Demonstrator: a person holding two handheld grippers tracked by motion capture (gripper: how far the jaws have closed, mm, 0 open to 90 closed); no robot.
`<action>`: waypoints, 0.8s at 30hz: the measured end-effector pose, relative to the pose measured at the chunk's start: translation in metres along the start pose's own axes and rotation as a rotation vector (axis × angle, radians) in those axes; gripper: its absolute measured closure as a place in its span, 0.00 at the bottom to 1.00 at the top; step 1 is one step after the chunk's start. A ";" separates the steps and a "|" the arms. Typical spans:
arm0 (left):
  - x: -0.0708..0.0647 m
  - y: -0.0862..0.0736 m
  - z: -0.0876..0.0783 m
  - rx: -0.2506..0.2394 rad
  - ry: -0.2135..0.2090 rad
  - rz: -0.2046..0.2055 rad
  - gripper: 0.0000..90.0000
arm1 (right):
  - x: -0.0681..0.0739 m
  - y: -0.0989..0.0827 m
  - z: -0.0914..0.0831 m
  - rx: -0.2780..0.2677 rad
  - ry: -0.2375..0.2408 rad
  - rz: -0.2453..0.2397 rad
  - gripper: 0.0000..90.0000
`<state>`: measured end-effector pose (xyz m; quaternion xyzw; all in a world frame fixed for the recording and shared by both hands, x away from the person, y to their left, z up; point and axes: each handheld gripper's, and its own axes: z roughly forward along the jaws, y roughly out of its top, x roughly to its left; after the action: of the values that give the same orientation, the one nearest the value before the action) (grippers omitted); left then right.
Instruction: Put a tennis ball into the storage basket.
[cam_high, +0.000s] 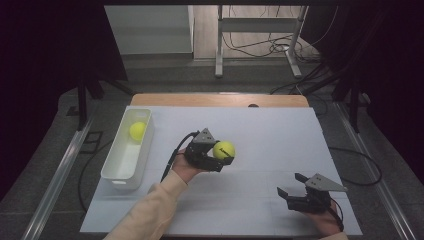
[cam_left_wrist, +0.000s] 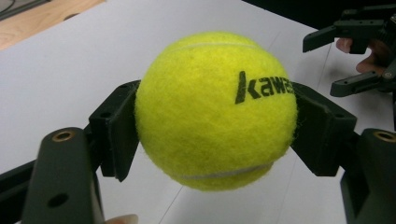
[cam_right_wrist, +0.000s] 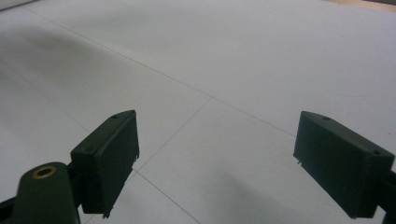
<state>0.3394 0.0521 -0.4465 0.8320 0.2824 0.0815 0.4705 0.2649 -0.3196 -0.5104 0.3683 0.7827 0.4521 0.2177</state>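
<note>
Fuzzy yellow-green tennis ball clamped in the left gripper above the white table.
Both black jaws press its sides, lettering facing the camera. The right gripper rests near the front edge, jaws wide apart. A second yellow ball lies in the white rectangular plastic bin.

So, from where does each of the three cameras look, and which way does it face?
High view: above the person's side, facing forward and down on the table; shows both forearms, the left gripper, the right gripper and a white bin.
Left gripper view: rides on the left gripper, looks along its jaws, which are shut on the tennis ball; the right gripper shows farther off.
Right gripper view: rides on the right gripper, faces the bare table between its open jaws.
Shared: high and left gripper views both show the held ball.
</note>
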 end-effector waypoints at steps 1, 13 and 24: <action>0.000 0.000 0.000 0.000 0.000 0.000 0.29 | 0.000 0.000 0.000 0.000 0.000 0.000 0.16; 0.007 -0.002 -0.012 -0.016 0.024 -0.015 0.29 | 0.000 0.000 0.000 0.000 -0.001 0.002 0.16; 0.012 -0.004 -0.022 -0.025 0.045 -0.030 0.29 | 0.000 0.000 0.000 0.001 -0.002 0.003 0.16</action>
<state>0.3386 0.0765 -0.4392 0.8197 0.3043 0.0969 0.4755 0.2650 -0.3196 -0.5105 0.3700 0.7821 0.4518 0.2176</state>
